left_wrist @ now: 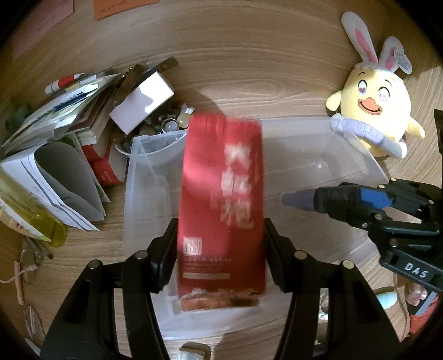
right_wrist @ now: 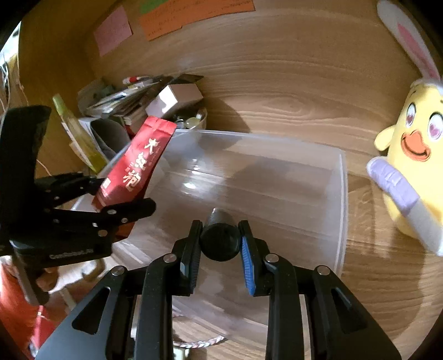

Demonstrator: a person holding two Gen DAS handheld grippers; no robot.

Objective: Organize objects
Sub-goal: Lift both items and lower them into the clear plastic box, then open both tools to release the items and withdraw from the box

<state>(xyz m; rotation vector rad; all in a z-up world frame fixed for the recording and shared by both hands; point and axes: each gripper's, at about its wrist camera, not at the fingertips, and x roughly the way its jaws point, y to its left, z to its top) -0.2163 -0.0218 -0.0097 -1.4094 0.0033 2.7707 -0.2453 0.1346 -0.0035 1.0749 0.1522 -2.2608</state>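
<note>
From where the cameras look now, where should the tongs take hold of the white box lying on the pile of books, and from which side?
Probably across the white box on its two long side faces, coming from above. It lies tilted on the book pile with its broad top face free; bowl clutter crowds its lower end.

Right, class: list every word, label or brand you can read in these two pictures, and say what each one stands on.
"大红袍": large pale characters down the red pouch held in the left gripper.
"DAS": white letters on the right gripper body, seen from the left wrist.
Small print and seal low on the pouch: too blurred to read.
Embossed lettering on the left gripper's body, right wrist view: unclear.
Orange paper, pink paper, toy's tag, books: too small.
</note>
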